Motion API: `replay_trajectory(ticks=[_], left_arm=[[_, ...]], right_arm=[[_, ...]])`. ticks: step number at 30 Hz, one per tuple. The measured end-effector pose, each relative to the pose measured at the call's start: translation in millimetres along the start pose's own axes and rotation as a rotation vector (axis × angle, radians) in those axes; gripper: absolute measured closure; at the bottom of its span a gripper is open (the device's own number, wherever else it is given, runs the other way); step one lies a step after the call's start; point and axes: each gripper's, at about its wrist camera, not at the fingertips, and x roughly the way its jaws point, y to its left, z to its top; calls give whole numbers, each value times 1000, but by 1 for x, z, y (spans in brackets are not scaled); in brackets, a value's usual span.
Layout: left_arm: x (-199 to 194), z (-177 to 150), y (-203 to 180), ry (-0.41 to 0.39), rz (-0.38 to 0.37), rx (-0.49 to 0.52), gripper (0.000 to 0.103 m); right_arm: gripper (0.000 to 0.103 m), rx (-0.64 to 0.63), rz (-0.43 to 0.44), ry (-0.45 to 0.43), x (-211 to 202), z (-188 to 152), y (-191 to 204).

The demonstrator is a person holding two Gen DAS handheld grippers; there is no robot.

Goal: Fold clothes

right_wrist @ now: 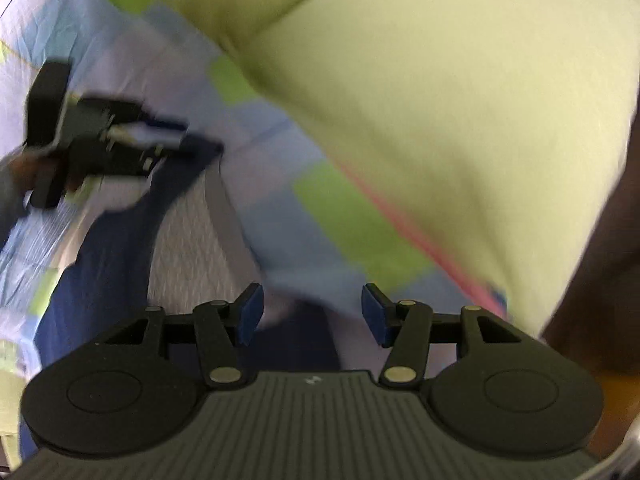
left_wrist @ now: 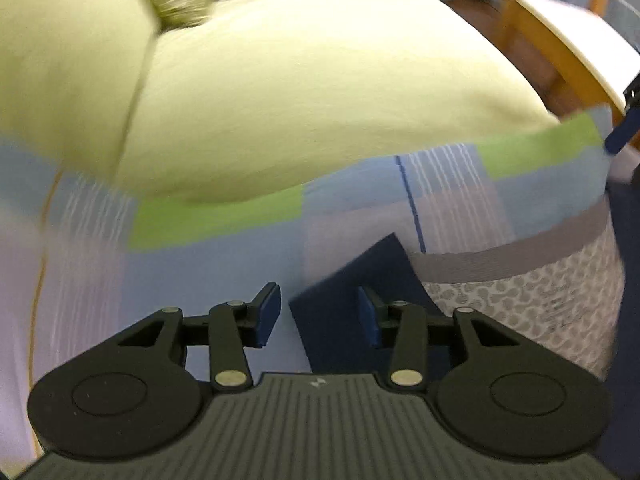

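Note:
A dark blue garment (left_wrist: 352, 296) lies on a bed at its edge, over a patchwork sheet (left_wrist: 224, 216). My left gripper (left_wrist: 318, 316) is open, its jaws standing apart just above a corner of the garment. In the right wrist view the garment (right_wrist: 116, 248) trails from the left gripper (right_wrist: 188, 144), whose fingers meet its top end; the view is blurred. My right gripper (right_wrist: 312, 316) is open above another dark part of the garment (right_wrist: 304, 340), holding nothing.
A large pale yellow-green pillow (left_wrist: 320, 80) lies on the sheet beyond the garment, also in the right wrist view (right_wrist: 460, 100). The grey patterned mattress side (left_wrist: 532, 296) drops at the right. A wooden chair (left_wrist: 560, 40) stands past the bed.

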Motion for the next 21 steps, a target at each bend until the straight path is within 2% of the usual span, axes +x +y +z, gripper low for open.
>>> replay_trajectory(ticks=[2, 3, 4, 5, 7, 8, 9, 10, 12, 13, 16, 18, 20, 21], left_arm=[[2, 1, -5, 2, -22, 67, 57], [3, 0, -7, 3, -34, 99, 61], [3, -1, -10, 4, -46, 127, 78], [4, -1, -11, 4, -52, 138, 89], [5, -4, -18, -3, -42, 189, 101], [4, -6, -25, -15, -16, 229, 101], [2, -8, -32, -26, 10, 266, 102], [1, -11, -36, -30, 30, 292, 102], [0, -12, -41, -43, 70, 319, 102], [0, -12, -40, -52, 94, 320, 102], [13, -5, -18, -98, 268, 220, 103], [39, -2, -3, -27, 411, 130, 103], [48, -1, -4, 16, 439, 99, 103], [45, 1, -10, 19, 481, 100, 102]], right_arm=[[53, -8, 12, 8, -1, -9, 0], [53, -16, 4, 15, 1, -13, 1], [53, -21, -4, 23, 3, -16, 2], [53, -23, -5, 25, 5, -17, 2], [54, -21, 1, 30, 9, -19, -2], [57, -9, 10, 41, 10, -20, -4], [75, 3, 22, 46, 11, -18, -6], [101, 13, 43, 49, 10, -17, -7], [100, -4, 45, 48, 7, -23, -8], [101, -27, 19, 24, 4, -25, -6], [102, -61, -43, -71, -9, -30, -1], [103, -48, -82, -84, -1, -38, -3], [103, -17, -118, -63, 14, -47, -9], [103, -3, -123, -64, 15, -48, -11]])
